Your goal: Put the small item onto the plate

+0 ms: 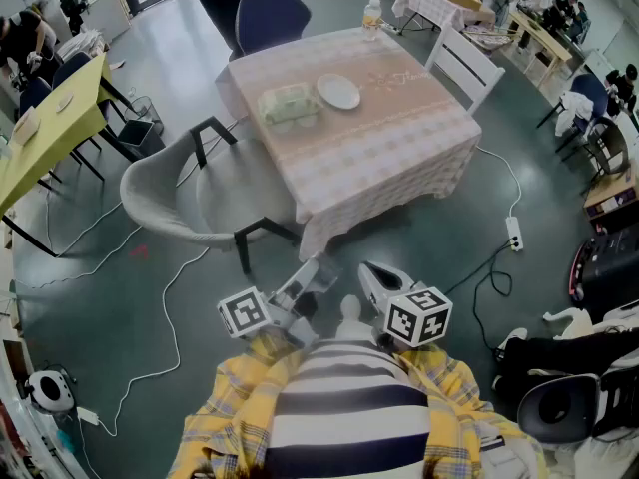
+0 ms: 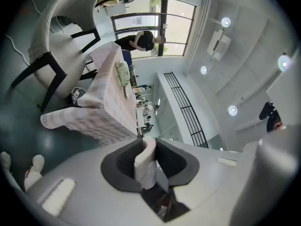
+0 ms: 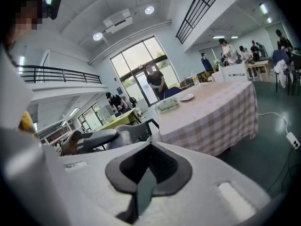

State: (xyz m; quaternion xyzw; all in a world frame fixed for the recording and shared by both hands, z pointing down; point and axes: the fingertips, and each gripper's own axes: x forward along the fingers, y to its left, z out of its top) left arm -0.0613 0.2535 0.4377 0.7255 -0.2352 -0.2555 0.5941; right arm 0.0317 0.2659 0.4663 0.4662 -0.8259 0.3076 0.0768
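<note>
A white plate lies on the checked table, far ahead of me, and shows small in the right gripper view as the plate. My left gripper is held low near my body, well short of the table. It is shut on a small white item that stands pinched between its dark pads. Beside it, my right gripper is shut with nothing between its jaws; in its own view the right gripper points toward the table.
A pale green pack lies left of the plate, and a bottle stands at the far edge. A grey shell chair is at the table's left, a white chair at its right. Cables and a power strip lie on the floor.
</note>
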